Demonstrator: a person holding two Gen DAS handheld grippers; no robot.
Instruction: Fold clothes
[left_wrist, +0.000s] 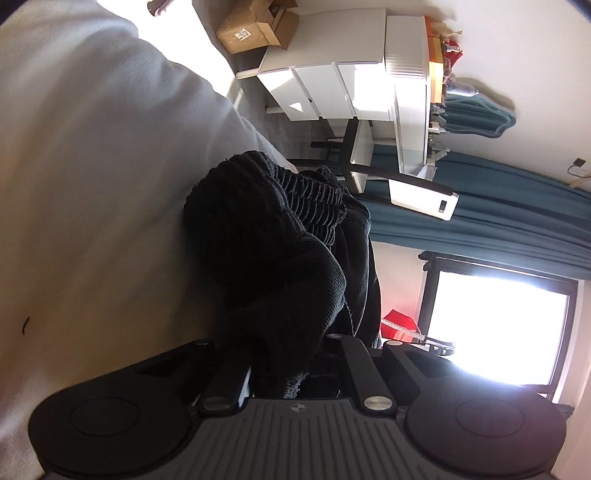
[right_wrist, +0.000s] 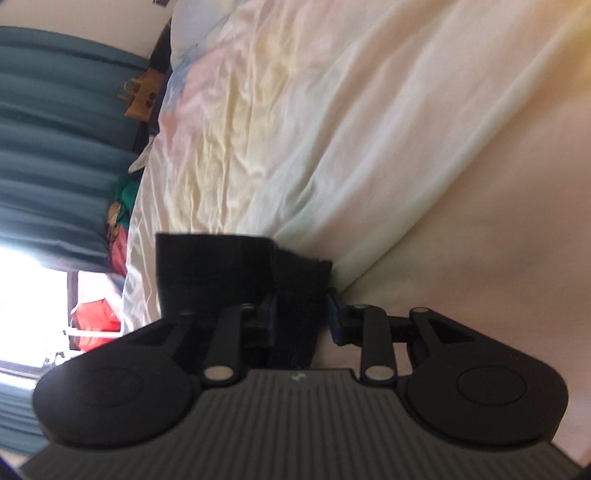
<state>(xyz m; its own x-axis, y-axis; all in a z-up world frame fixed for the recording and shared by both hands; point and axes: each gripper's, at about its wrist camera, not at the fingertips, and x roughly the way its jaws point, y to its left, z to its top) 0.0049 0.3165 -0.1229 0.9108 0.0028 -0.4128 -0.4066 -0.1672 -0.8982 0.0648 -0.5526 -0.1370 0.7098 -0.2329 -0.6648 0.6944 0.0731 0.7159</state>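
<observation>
Left gripper (left_wrist: 291, 369) clamped on a black knit sweater (left_wrist: 266, 240), bunched low in the middle, long side running up the frame against the pale bed (left_wrist: 92, 147). Right gripper (right_wrist: 299, 317) pinched on a flat black strip of sweater (right_wrist: 221, 266), its far end cut square. Fingertips hidden by cloth. Farther off, white drawers (left_wrist: 325, 92), blue curtain (left_wrist: 498, 206), bright window (left_wrist: 498, 325). Blurry colored heap (right_wrist: 118, 221) at left edge.

The left gripper (left_wrist: 291, 365) is closed on a black knitted garment (left_wrist: 273, 251), which bunches up in front of it over the pale bed sheet (left_wrist: 92, 166). Far right stand a white drawer unit (left_wrist: 325, 92), teal curtains (left_wrist: 498, 225) and a bright window (left_wrist: 498, 328).
</observation>
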